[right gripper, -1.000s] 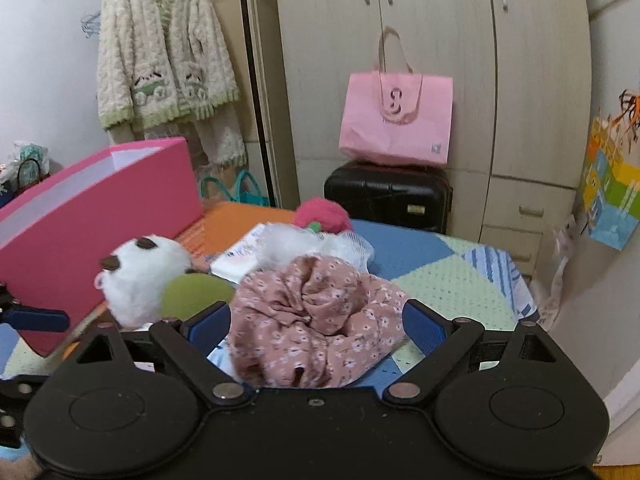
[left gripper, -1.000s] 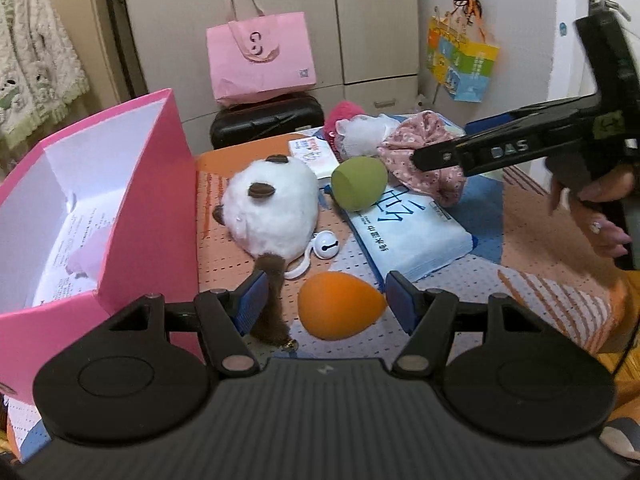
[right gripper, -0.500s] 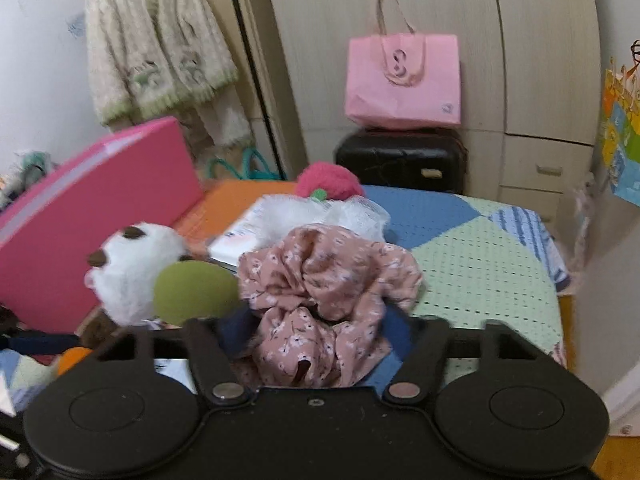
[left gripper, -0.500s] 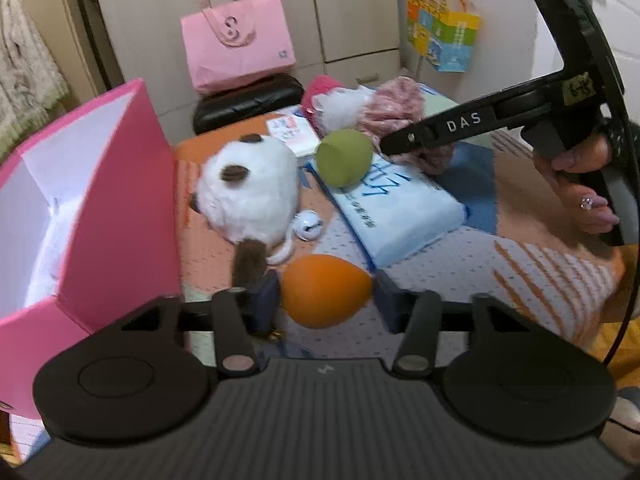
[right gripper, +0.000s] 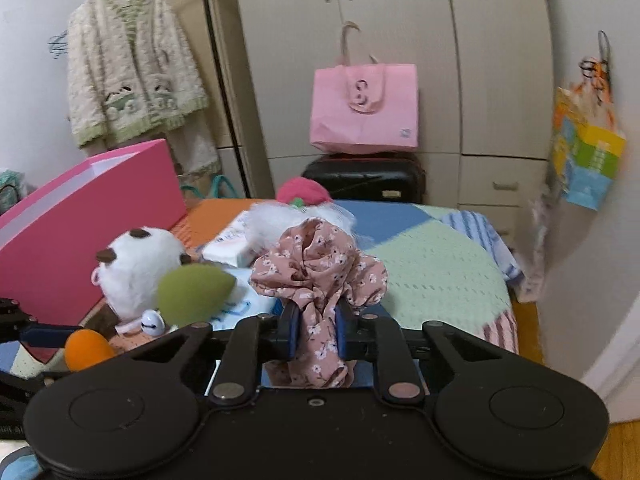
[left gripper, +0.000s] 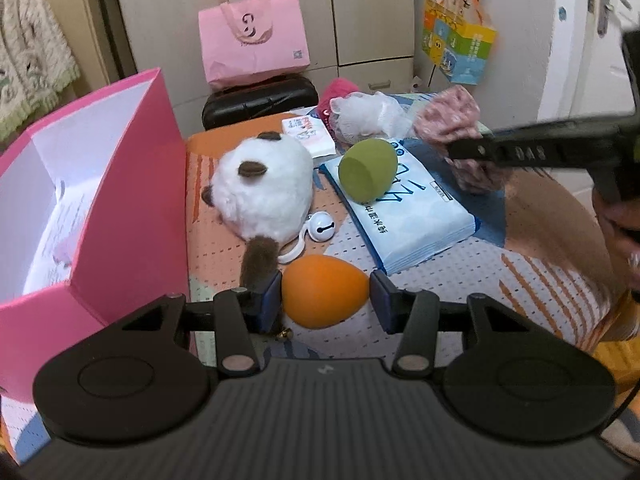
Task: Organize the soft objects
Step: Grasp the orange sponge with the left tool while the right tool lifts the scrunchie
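Note:
My left gripper (left gripper: 326, 294) is shut on an orange egg-shaped sponge (left gripper: 320, 308), one blue pad against each side, low over the patterned cloth. My right gripper (right gripper: 318, 328) is shut on a pink floral scrunchie (right gripper: 320, 264), which bunches up above the pads. In the left wrist view that scrunchie (left gripper: 448, 116) hangs at the tip of the right gripper's black finger (left gripper: 520, 152). An open pink box (left gripper: 132, 200) stands at the left. A white plush panda (left gripper: 264, 192) and a green sponge (left gripper: 368, 170) lie between the box and the scrunchie.
A blue wet-wipes pack (left gripper: 416, 224) lies under the green sponge, with a white bell (left gripper: 322, 230) beside the panda. A white mesh puff (left gripper: 368, 116), a red knitted thing (left gripper: 340, 88) and a small tissue pack (left gripper: 308, 136) sit farther back. A hand (left gripper: 624, 232) holds the right gripper.
Both pairs of jaws have closed: the left onto the orange sponge, the right onto the scrunchie, squeezing it into a bunch. The right gripper shifted a little across the table.

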A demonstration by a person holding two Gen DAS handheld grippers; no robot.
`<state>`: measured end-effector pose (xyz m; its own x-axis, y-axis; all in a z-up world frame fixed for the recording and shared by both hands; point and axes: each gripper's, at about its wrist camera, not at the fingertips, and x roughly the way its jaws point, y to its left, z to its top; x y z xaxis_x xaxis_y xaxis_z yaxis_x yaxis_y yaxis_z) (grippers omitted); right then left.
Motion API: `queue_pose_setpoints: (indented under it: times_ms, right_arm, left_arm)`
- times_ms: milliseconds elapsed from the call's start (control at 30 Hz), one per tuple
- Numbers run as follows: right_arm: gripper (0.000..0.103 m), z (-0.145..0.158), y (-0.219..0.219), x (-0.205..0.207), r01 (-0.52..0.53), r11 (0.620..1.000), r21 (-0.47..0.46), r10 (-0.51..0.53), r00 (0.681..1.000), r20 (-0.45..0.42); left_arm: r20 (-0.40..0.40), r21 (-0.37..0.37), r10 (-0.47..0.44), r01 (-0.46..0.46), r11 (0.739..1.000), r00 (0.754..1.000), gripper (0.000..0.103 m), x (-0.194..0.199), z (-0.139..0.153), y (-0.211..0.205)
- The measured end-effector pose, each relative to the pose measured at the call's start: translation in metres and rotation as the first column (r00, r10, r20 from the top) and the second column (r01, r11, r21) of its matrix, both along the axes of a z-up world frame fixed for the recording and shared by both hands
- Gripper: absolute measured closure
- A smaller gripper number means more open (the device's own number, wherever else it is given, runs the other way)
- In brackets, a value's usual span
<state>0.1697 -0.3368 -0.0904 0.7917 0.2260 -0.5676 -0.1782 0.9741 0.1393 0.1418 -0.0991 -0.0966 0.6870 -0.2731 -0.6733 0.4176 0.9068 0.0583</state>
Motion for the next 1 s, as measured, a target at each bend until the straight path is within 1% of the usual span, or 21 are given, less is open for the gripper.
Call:
queue_pose_setpoints:
  times_ms: [167,400,533,633,700,867,933,1000]
  right_arm:
    - [0.082,0.001,-0.002,-0.018,0.014,1.0,-0.007,-0.014,1.0,-0.018]
    - [0.082,-0.003,0.011,-0.057,-0.021,1.0,-0.007,0.021,0.999,-0.044]
    - [0.082,0.002,0.025,-0.081,-0.068,0.997,-0.036,0.065,0.996,-0.066]
    - [0.082,0.006,0.035,-0.093,-0.113,0.991,-0.074,0.106,0.99,-0.098]
    - [0.082,0.01,0.041,-0.098,-0.137,0.987,-0.079,0.127,0.985,-0.12]
    - [0.081,0.021,0.058,-0.109,-0.188,0.98,-0.061,0.173,0.966,-0.194]
    - [0.081,0.025,0.064,-0.111,-0.21,0.978,-0.022,0.2,0.955,-0.22]
    - [0.081,0.028,0.071,-0.111,-0.234,0.972,0.014,0.231,0.943,-0.239]
  left_arm:
    - [0.001,-0.025,0.01,-0.01,1.0,1.0,0.057,-0.003,0.005,0.006]
    - [-0.016,-0.057,-0.001,0.0,0.998,1.0,0.057,-0.015,0.012,0.017]
    - [-0.034,-0.07,-0.011,0.008,0.998,0.999,0.057,-0.021,0.016,0.023]
    - [-0.027,-0.06,-0.004,0.002,0.998,1.0,0.057,-0.028,0.019,0.027]
    - [-0.031,-0.058,0.003,-0.005,0.998,1.0,0.057,-0.031,0.02,0.031]
    - [-0.081,-0.075,0.006,-0.012,0.997,0.997,0.057,-0.037,0.023,0.042]
    - [-0.114,-0.064,0.023,-0.03,0.998,0.993,0.057,-0.04,0.023,0.048]
    - [-0.133,-0.081,0.022,-0.033,0.996,0.991,0.057,-0.043,0.023,0.054]
